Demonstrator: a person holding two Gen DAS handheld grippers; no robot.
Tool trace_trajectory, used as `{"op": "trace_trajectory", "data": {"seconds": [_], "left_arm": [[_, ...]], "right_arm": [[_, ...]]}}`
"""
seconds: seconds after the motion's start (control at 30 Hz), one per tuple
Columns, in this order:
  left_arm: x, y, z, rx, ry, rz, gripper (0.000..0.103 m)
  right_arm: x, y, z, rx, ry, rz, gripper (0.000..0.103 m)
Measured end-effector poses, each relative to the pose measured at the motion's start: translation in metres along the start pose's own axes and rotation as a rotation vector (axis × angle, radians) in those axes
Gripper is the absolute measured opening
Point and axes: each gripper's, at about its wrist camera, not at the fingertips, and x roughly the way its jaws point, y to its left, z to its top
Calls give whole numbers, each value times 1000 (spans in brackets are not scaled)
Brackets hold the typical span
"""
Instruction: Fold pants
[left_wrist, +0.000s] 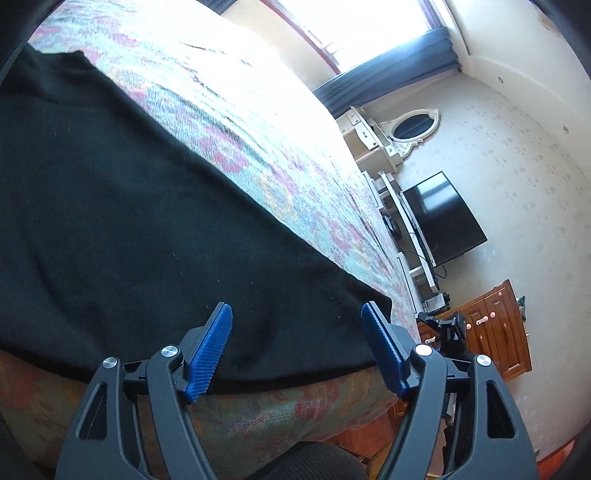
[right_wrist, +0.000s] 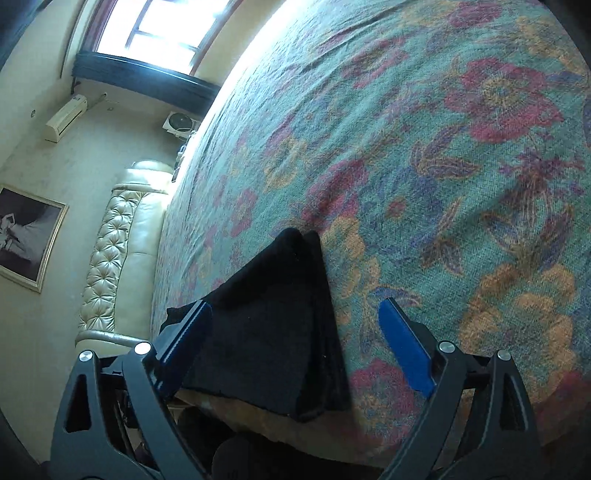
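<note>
Black pants (left_wrist: 129, 206) lie flat on a floral bedspread (left_wrist: 258, 155), reaching the bed's near edge. My left gripper (left_wrist: 297, 314) is open, its blue pads (left_wrist: 212, 347) apart just above the pants' near edge and corner, holding nothing. In the right wrist view the pants (right_wrist: 266, 325) show as a folded, layered end lying on the bedspread (right_wrist: 443, 184) at the bed's edge. My right gripper (right_wrist: 295, 321) is open over that end, with the left pad (right_wrist: 184, 343) over the cloth and the right pad (right_wrist: 406, 347) over bare bedspread. Neither touches the cloth clearly.
A television (left_wrist: 443, 218) and white shelving (left_wrist: 399, 206) stand by the far wall, a wooden cabinet (left_wrist: 495, 325) beside the bed. A tufted cream headboard (right_wrist: 110, 258), a framed picture (right_wrist: 26, 236) and an air conditioner (right_wrist: 66, 118) show in the right view.
</note>
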Motion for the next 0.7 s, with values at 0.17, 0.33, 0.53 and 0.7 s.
{"op": "trace_trajectory", "data": {"seconds": [0.17,0.33,0.53,0.7], "left_arm": [[-8,22,12,-42,-13,62,73],[-19,36,13,-104,-46,80,73],[-23,32,28,-66,-50,96,83],[-24,57,45,-144,1,169,87]], "right_arm": [[13,-12,-4,-40,100,117,95],[35,4,8,-113,180,198,98],[59,24,10,-195,260,164,100],[59,35,6,-231,260,107,99]]}}
